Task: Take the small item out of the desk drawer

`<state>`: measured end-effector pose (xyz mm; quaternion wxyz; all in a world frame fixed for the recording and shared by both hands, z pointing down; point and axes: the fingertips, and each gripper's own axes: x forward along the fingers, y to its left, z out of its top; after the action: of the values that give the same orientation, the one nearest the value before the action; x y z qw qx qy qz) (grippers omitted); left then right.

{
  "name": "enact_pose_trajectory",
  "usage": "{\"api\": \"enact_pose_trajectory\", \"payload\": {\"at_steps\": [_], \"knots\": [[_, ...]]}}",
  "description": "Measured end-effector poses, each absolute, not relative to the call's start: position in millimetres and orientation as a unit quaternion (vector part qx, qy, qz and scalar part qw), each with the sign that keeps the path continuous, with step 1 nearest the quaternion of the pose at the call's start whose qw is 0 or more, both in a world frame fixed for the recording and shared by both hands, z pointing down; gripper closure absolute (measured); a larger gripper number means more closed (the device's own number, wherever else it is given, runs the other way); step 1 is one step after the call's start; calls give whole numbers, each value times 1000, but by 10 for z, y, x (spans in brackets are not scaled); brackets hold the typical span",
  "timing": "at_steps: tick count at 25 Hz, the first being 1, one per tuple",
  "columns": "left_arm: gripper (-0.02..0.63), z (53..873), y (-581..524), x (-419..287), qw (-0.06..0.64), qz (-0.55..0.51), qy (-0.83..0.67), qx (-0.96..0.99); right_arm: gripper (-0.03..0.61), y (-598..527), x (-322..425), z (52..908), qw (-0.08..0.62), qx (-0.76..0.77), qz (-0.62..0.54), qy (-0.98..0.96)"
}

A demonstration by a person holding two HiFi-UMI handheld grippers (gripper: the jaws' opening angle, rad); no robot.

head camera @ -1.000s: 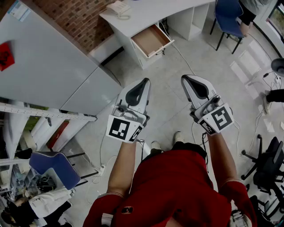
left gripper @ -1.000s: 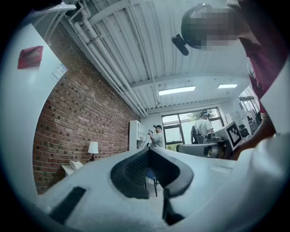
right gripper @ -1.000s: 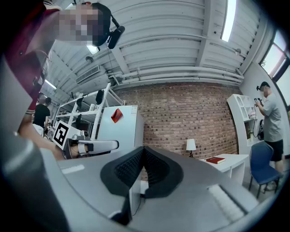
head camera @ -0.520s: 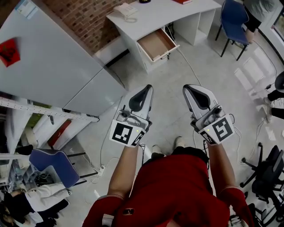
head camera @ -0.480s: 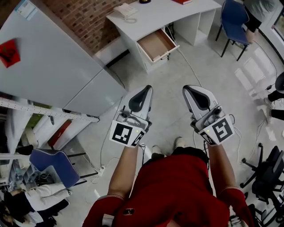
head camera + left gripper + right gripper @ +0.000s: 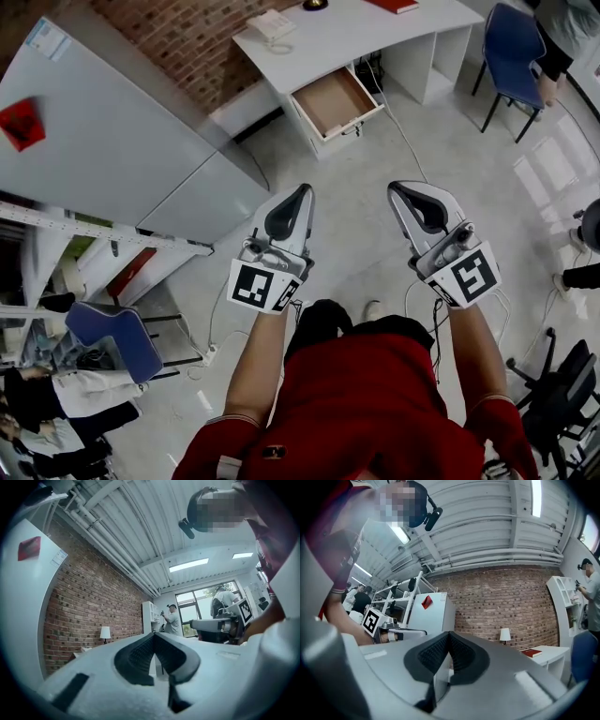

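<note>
A white desk stands by the brick wall at the top of the head view, with its wooden drawer pulled open. I cannot make out any small item inside the drawer from here. My left gripper and right gripper hover side by side over the floor, well short of the desk. Both are shut with nothing between the pads. In the left gripper view the left gripper has its jaws meeting in front of the brick wall. In the right gripper view the right gripper is likewise closed tip to tip.
A large white cabinet stands to the left of the desk. A blue chair is at the desk's right and another blue chair sits low at the left. A telephone rests on the desk. A cable trails across the floor.
The desk and drawer have shifted slightly in the head view as the person steps forward. Both grippers stay shut and keep their spacing.
</note>
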<state>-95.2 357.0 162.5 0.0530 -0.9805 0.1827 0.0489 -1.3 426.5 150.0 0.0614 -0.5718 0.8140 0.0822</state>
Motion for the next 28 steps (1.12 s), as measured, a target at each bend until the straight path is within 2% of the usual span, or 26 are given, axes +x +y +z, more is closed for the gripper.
{"api": "enact_pose_trajectory", "payload": {"at_steps": [8,22,28], "knots": [[609,1684,3044,-869,62,45,200,-977,565,3533,57,1509,17,-529,104,842],[609,2119,1058,-373,51,56,218,-973,565,1560,434,2013,-13,-524,74,849],[609,2364,382,-277,39,53,234,-970,565,824,549,2309,-69,-499,72,861]]}}
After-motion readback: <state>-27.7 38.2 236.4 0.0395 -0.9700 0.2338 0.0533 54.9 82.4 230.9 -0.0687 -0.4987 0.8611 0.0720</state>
